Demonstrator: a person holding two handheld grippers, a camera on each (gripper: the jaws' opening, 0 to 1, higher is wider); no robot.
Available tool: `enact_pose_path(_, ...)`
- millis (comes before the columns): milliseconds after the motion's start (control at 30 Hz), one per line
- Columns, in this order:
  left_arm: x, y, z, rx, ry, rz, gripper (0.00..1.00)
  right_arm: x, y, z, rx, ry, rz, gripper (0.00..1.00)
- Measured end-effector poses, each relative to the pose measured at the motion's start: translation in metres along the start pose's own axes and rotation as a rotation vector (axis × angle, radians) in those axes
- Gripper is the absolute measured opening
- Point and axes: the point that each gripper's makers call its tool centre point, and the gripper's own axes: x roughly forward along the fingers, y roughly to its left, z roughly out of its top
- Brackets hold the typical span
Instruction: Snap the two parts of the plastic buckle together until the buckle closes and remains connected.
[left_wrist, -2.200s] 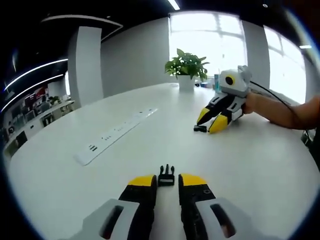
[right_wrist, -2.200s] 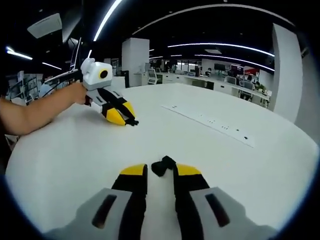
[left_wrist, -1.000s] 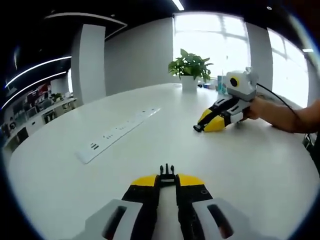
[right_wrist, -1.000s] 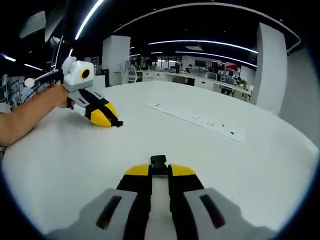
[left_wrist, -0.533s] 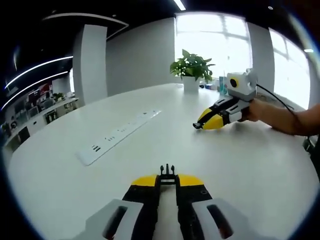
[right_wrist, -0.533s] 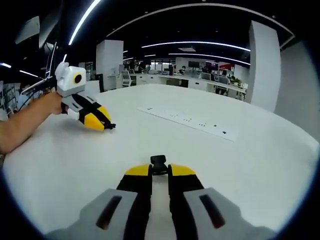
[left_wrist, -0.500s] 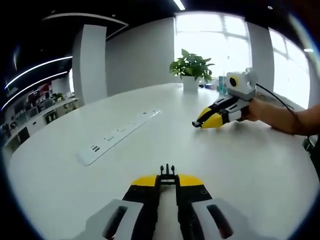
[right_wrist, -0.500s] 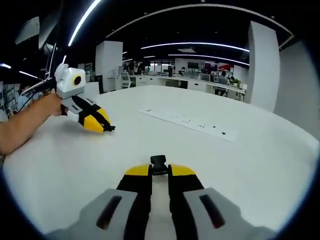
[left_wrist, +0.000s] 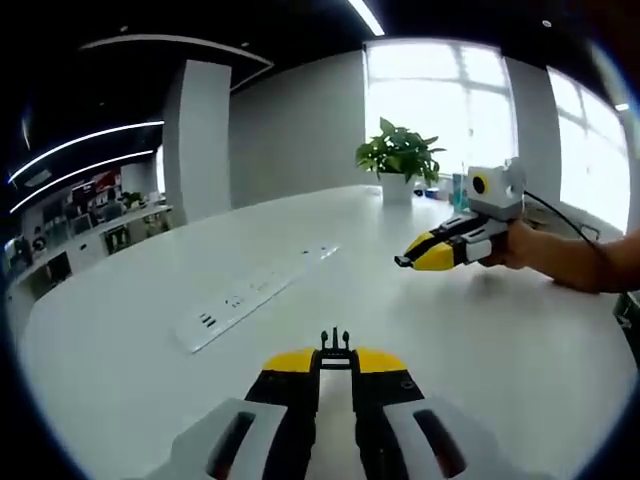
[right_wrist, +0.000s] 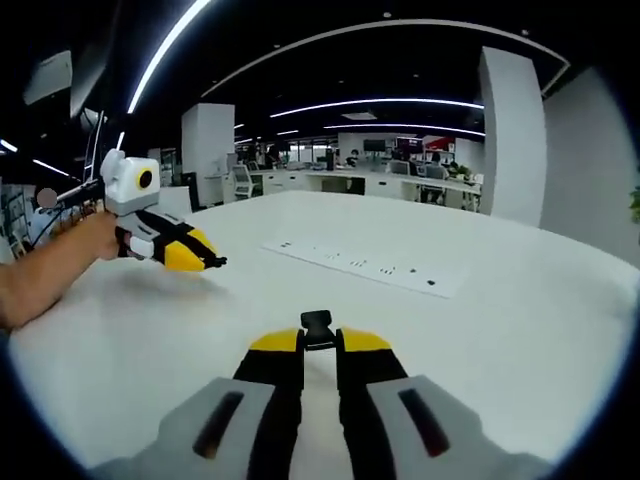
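Left gripper view, pronged buckle half (left_wrist: 334, 348) gripped, prongs pointing forward

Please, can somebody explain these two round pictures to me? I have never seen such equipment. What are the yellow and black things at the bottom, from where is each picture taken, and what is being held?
No robot here: a person holds one two-jaw tool in each hand, and a fisheye camera rides on each. In the left gripper view, the left tool rises from the bottom, shut on the pronged buckle part. The right tool appears across the white table, with the person's hand behind it. In the right gripper view, the right tool is shut on the socket buckle part; the left tool shows on the left. A white power strip lies on the table, and a potted plant stands at its far edge.
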Motion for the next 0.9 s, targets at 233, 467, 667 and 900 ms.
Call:
enact_pose_path(233,0.005,-0.006,0.004,0.032,-0.026,-0.005,0.1,-0.001,-0.003,0.002,-0.019,-0.009,-0.014,0.1)
enact_pose_path(467,0.004,-0.003,0.007,0.008,-0.016,-0.003,0.1,-0.004,-0.002,0.006,-0.006,-0.018,-0.01,0.1)
enact_pose_path(667,0.0,-0.006,0.007,-0.007,0.001,-0.009,0.1,-0.004,0.002,0.006,-0.008,-0.005,0.002,0.1)
enact_pose_path(900,0.001,-0.005,0.007,-0.034,0.017,0.007,0.1,-0.013,0.001,0.008,0.008,-0.022,0.002,0.1)
